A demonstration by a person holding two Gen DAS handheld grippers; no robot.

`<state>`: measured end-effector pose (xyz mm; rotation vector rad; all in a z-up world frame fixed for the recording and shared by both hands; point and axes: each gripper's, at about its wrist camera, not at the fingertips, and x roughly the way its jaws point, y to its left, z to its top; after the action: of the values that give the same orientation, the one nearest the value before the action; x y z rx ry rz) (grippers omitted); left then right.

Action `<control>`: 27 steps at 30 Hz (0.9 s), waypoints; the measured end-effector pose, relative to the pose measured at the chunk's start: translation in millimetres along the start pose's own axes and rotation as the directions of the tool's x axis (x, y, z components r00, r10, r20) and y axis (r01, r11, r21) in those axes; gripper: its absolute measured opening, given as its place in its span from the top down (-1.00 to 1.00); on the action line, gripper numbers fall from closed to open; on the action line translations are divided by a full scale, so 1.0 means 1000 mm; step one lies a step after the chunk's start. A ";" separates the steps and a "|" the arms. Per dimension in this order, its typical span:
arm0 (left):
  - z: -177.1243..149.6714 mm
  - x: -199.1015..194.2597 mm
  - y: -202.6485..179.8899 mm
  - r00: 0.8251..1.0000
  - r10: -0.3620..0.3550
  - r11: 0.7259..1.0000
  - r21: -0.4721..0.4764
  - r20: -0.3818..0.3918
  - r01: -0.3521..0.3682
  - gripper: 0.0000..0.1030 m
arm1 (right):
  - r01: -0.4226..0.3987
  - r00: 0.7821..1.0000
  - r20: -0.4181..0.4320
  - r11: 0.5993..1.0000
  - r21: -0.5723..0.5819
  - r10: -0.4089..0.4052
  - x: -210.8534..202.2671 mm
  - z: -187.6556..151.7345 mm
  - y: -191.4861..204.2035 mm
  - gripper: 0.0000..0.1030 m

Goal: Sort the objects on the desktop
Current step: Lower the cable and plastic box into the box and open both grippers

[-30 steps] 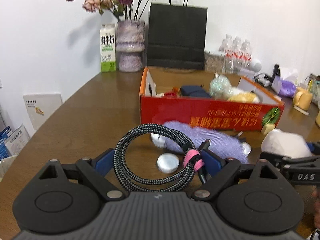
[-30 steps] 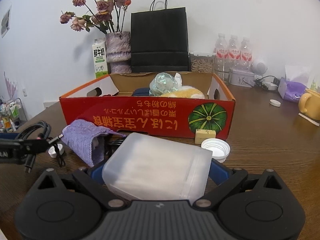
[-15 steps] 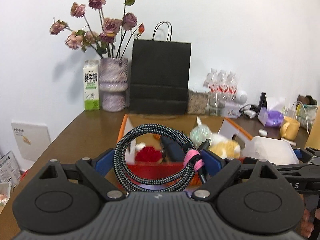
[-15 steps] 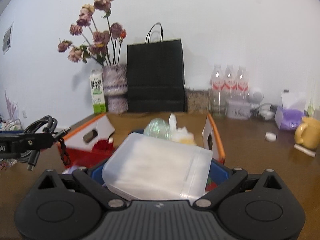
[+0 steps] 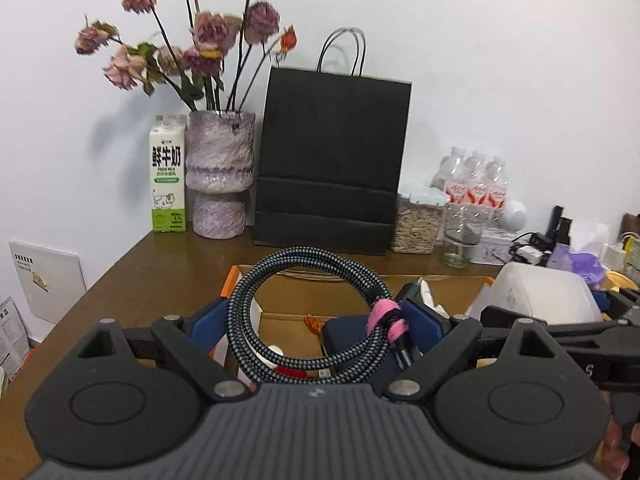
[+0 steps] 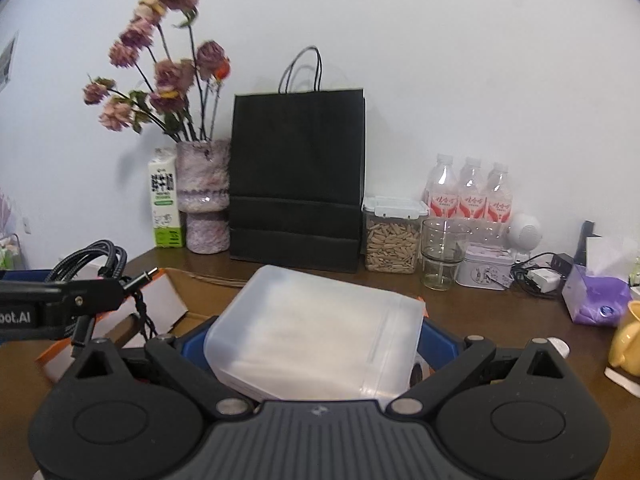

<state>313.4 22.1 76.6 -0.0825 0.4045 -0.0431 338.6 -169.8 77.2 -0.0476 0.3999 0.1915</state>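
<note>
Because both loads are meant for the cardboard box [image 5: 452, 280], each hangs over its open top: the coiled cable [image 5: 308, 316], spanning the left gripper [image 5: 316, 320] whose jaws stand wide against its sides, and the frosted plastic case [image 6: 316, 332], clamped broadside in the right gripper [image 6: 316, 340]. From the cable, the case sits at three o'clock. Both loads hide most of the box's contents.

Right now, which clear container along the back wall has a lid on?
The seed jar beside the black bag; its white lid is clipped on, while the glass next to it stands open.
</note>
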 end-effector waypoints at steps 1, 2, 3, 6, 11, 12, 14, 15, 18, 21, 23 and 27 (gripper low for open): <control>0.003 0.010 -0.001 1.000 0.003 1.000 0.004 -0.011 -0.003 -0.80 | 0.003 1.000 -0.013 1.000 0.000 -0.003 0.010 0.003 -0.002 -0.93; 0.005 0.019 -0.002 1.000 0.005 1.000 0.005 -0.022 -0.005 -0.80 | 0.007 1.000 -0.025 1.000 0.001 -0.007 0.020 0.007 -0.004 -0.93; 0.008 0.028 -0.002 0.999 0.006 1.000 0.004 -0.033 -0.006 -0.80 | 0.010 0.999 -0.036 1.000 0.002 -0.009 0.029 0.010 -0.006 -0.93; 0.015 0.052 -0.002 0.998 0.025 1.000 0.004 -0.062 -0.025 -0.80 | 0.019 0.997 -0.072 1.000 0.012 -0.018 0.053 0.020 -0.012 -0.93; 0.009 0.076 0.001 0.992 0.056 0.998 -0.008 -0.114 -0.057 -0.80 | 0.022 0.992 -0.123 0.999 0.026 -0.019 0.079 0.018 -0.018 -0.93; 0.007 0.080 0.000 0.990 0.057 0.998 0.001 -0.127 -0.057 -0.80 | 0.021 0.991 -0.135 1.000 0.020 -0.018 0.083 0.015 -0.019 -0.93; 0.003 0.085 0.001 0.987 0.059 0.998 0.001 -0.147 -0.059 -0.80 | 0.011 0.989 -0.151 0.999 0.033 -0.006 0.086 0.012 -0.021 -0.93; 0.002 0.086 0.001 0.987 0.059 0.998 0.004 -0.152 -0.059 -0.80 | 0.000 0.989 -0.151 0.999 0.038 0.006 0.086 0.011 -0.022 -0.93; -0.001 0.086 0.000 0.985 0.064 0.998 0.010 -0.158 -0.063 -0.80 | 0.000 0.989 -0.146 1.000 0.021 0.003 0.084 0.009 -0.020 -0.93; -0.002 0.086 -0.001 0.984 0.071 0.997 0.018 -0.161 -0.069 -0.80 | -0.004 0.988 -0.157 1.000 0.020 0.008 0.084 0.008 -0.019 -0.93; -0.002 0.086 -0.002 0.983 0.075 0.997 0.024 -0.168 -0.072 -0.82 | -0.011 0.988 -0.153 1.000 0.020 0.014 0.083 0.008 -0.019 -0.93; -0.001 0.083 -0.005 0.982 0.091 0.996 0.041 -0.167 -0.085 -0.99 | -0.023 0.989 -0.145 1.000 0.008 0.024 0.077 0.009 -0.017 -1.00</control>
<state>389.0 12.7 44.0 -0.0276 0.5765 0.0307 415.4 -172.3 55.8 -0.0512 0.5459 0.2104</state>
